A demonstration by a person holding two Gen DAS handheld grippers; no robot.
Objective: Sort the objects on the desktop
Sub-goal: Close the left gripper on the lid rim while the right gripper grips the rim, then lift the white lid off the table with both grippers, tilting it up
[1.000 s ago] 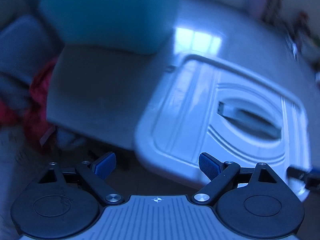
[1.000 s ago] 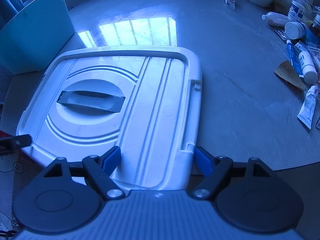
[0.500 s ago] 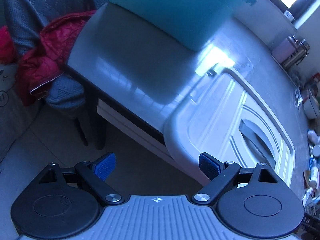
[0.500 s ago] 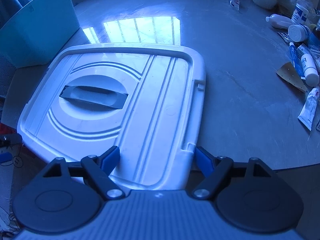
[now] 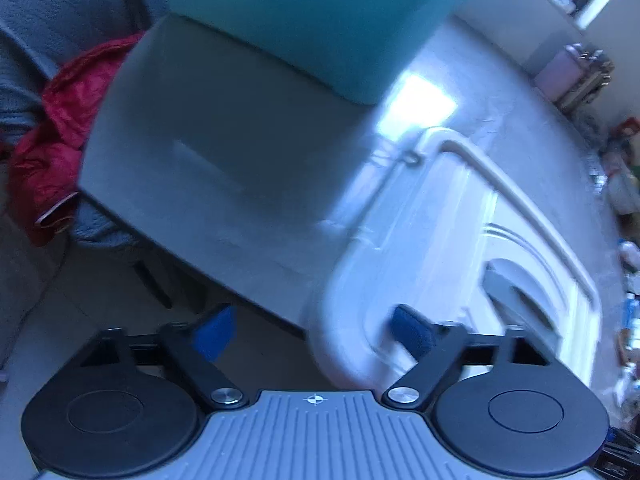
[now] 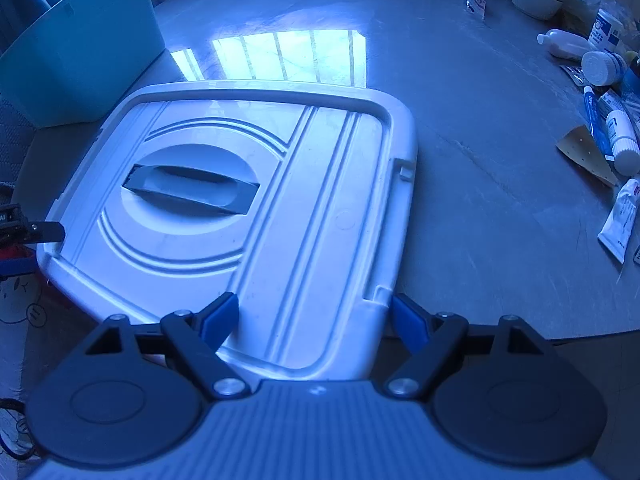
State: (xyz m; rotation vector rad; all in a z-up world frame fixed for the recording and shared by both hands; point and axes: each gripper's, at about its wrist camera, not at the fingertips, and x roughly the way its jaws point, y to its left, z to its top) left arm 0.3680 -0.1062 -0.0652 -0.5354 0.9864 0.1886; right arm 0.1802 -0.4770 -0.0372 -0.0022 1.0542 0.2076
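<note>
White lid [image 6: 256, 200] lies flat on table [image 6: 480, 160], near teal bin [image 6: 80, 52]. Right gripper [image 6: 310, 320] straddles lid's near corner, jaws apart. Left gripper [image 5: 312, 330] closing around lid's other corner, contact unclear from blur.

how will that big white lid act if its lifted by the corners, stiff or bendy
The white lid is probably fairly stiff: raised ribs and a thick rim run across it. It looks thin moulded plastic, so likely light for its breadth. Its glossy surface may be slippery, and held only at the near corners it could sag or tilt.
</note>
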